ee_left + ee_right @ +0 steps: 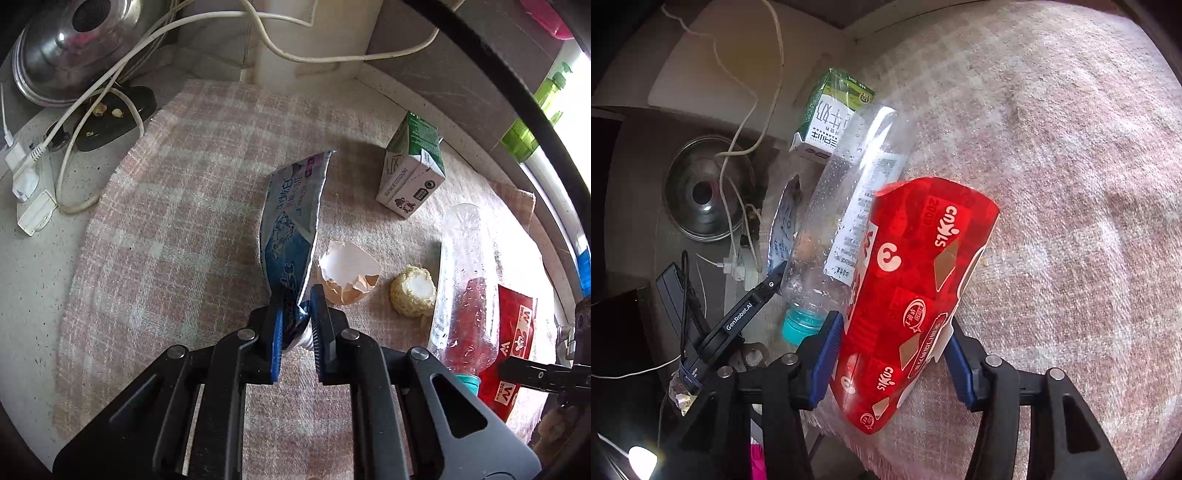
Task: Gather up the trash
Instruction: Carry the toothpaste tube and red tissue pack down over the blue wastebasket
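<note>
On checked cloth, crinkly (foil) pouch

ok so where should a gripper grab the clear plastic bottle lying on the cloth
Probably across the bottle at its narrow neck just above the teal cap, coming from above with fingers either side. It lies on its side, and the red carton crowds one side of its body.

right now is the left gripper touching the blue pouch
Touching. The left wrist view shows the left gripper with both pads pressed on the blue pouch, its end pinched between them.
</note>
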Motion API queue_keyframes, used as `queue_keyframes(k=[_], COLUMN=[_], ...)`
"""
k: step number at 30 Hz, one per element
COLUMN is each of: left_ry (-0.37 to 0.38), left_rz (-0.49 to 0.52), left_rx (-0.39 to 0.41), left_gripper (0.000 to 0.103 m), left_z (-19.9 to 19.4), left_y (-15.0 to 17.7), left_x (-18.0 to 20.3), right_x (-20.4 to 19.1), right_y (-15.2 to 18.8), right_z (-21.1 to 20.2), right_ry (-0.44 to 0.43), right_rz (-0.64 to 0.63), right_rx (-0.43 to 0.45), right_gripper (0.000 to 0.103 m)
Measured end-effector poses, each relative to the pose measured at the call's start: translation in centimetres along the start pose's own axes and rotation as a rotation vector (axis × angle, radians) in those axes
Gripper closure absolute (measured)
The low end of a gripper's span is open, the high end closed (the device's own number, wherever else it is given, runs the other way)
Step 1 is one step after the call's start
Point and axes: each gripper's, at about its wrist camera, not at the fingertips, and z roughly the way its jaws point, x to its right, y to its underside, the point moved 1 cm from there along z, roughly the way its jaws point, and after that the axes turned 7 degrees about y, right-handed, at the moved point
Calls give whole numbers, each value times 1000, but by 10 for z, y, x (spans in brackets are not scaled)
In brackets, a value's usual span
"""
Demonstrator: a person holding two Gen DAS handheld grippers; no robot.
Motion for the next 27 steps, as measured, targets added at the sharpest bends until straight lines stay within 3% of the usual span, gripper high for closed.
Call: queue_keyframes(k=[12, 27], left_ry=[40, 79], left_rz=[-19, 3], left_rx=[53, 93], left_gripper=[93, 93], left_z=[-32, -90], left_y=[15, 69], left_x=[-12, -16], right_x=[8, 11], right_y=[14, 61], right_z=[-39, -91], right_ry=[42, 91], right_rz=[-40, -122], right_rx=[79, 169], right_gripper=[57, 57])
